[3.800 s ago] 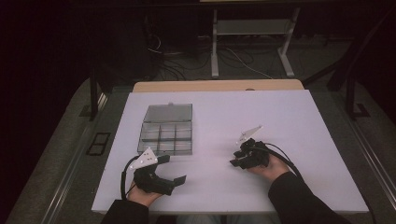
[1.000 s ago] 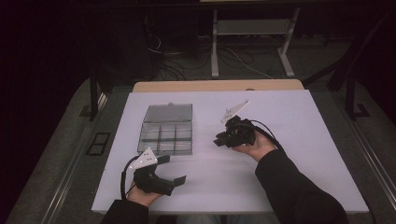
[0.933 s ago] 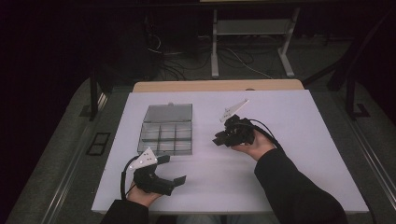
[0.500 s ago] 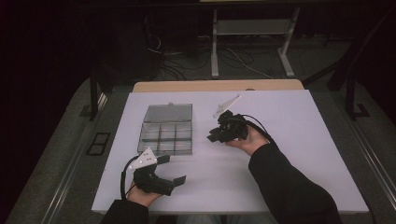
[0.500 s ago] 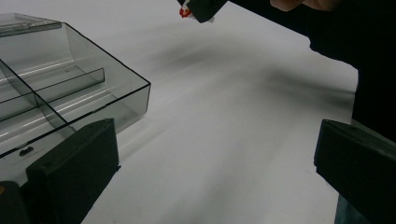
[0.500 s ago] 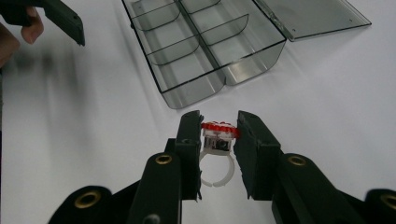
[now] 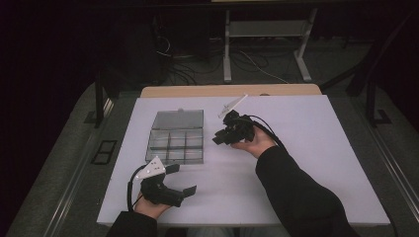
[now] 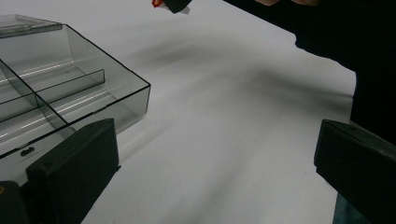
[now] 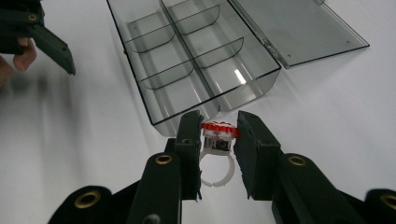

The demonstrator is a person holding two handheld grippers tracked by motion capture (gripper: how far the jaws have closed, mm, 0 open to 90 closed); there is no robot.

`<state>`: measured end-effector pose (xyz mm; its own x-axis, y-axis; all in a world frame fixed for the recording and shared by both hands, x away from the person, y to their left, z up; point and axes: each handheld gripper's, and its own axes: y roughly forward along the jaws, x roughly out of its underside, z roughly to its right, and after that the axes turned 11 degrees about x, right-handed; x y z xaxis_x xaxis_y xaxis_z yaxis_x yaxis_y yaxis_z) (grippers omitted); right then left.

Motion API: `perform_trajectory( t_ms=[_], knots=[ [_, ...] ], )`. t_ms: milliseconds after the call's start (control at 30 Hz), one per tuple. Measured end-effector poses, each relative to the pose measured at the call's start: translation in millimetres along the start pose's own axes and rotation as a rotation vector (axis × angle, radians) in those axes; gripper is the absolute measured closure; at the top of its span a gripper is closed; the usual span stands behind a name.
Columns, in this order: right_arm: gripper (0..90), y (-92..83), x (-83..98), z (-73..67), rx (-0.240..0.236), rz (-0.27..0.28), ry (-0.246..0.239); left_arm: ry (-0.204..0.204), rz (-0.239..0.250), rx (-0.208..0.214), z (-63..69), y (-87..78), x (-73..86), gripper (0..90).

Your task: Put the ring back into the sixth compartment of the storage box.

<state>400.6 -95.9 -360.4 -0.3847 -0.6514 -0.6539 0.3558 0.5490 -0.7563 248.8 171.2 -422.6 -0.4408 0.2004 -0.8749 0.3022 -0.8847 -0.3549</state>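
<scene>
My right gripper (image 9: 219, 127) is shut on a small white plastic ring (image 9: 217, 141) with a red top, pinched between the two pads. It hovers just beside the near corner of a clear smoky compartment box (image 9: 196, 60) whose lid (image 9: 299, 28) lies open flat. From above, the right gripper (image 7: 218, 139) sits just right of the box (image 7: 177, 143). My left gripper (image 7: 183, 178) rests at the front left of the table, jaws wide open with nothing between them. In the left gripper view the jaws (image 8: 215, 158) frame bare table, with the box (image 8: 70, 93) at the left.
The white table top (image 7: 306, 148) has free room right of the box and toward the front. The person's right sleeve (image 7: 296, 192) crosses the table's front right. Dark floor, cables and a stand lie beyond the far edge.
The right gripper has carried the ring leftward and a little farther away, from the table's right middle to the box's right side. The left gripper has stayed in place.
</scene>
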Motion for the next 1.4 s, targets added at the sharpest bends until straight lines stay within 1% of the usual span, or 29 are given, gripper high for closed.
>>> perform_trajectory(
  t_ms=[133, 200, 233, 300, 367, 467, 500, 633, 800, 1033, 1133, 1267, 1367, 1400],
  knots=[
    [71.0, 4.8, -7.2, 2.0, 0.003, -0.006, -0.007, 0.004, -0.004, 0.002, -0.3, -0.2, 0.0, 0.0],
    [71.0, 5.3, -8.9, 2.0, 0.006, -0.007, -0.003, 0.002, -0.003, 0.002, -0.1, -0.1, 0.0, 0.0],
    [71.0, 6.8, -12.5, 3.0, 0.006, 0.001, -0.011, 0.01, -0.009, 0.002, -0.7, -0.6, -0.2, 0.0],
    [71.0, 8.9, -16.4, 2.7, 0.005, 0.002, 0.002, 0.008, -0.007, 0.001, -0.8, -0.6, -0.2, 0.0],
    [71.0, 12.3, -20.1, 3.2, 0.008, 0.002, -0.004, 0.008, -0.008, 0.0, -0.9, -0.7, -0.2, 0.0],
    [71.0, 15.4, -23.8, 2.3, 0.004, 0.0, 0.002, 0.009, -0.007, 0.001, -0.8, -0.7, -0.1, 0.0],
    [70.9, 18.5, -26.9, 2.3, 0.007, 0.005, -0.006, 0.005, -0.003, 0.001, -0.7, -0.4, 0.0, 0.0],
    [71.0, 23.9, -30.5, 3.3, 0.008, 0.008, -0.007, 0.001, 0.001, 0.004, -0.6, 0.0, 0.1, 0.0],
    [70.9, 32.3, -36.7, 7.1, 0.011, 0.004, 0.012, 0.007, -0.006, 0.002, -0.8, -0.1, 0.0, 0.0],
    [70.9, 39.5, -44.3, 8.3, 0.018, 0.005, 0.0, 0.005, -0.011, 0.007, -0.3, 0.7, 0.0, 0.0],
    [70.9, 43.4, -48.1, 7.9, 0.019, 0.005, 0.002, 0.008, -0.011, 0.006, -0.3, 0.9, 0.0, 0.0],
    [70.9, 49.9, -52.4, 7.0, 0.015, 0.005, 0.002, 0.009, -0.012, 0.007, -0.1, 1.1, -0.1, 0.0],
    [70.8, 58.1, -56.0, 5.1, 0.01, 0.0, -0.003, 0.006, -0.008, 0.007, 0.2, 0.6, 0.1, 0.0],
    [70.8, 58.1, -56.0, 5.1, 0.01, 0.0, -0.003, 0.006, -0.008, 0.007, 0.2, 0.6, 0.1, 0.0]
  ],
)
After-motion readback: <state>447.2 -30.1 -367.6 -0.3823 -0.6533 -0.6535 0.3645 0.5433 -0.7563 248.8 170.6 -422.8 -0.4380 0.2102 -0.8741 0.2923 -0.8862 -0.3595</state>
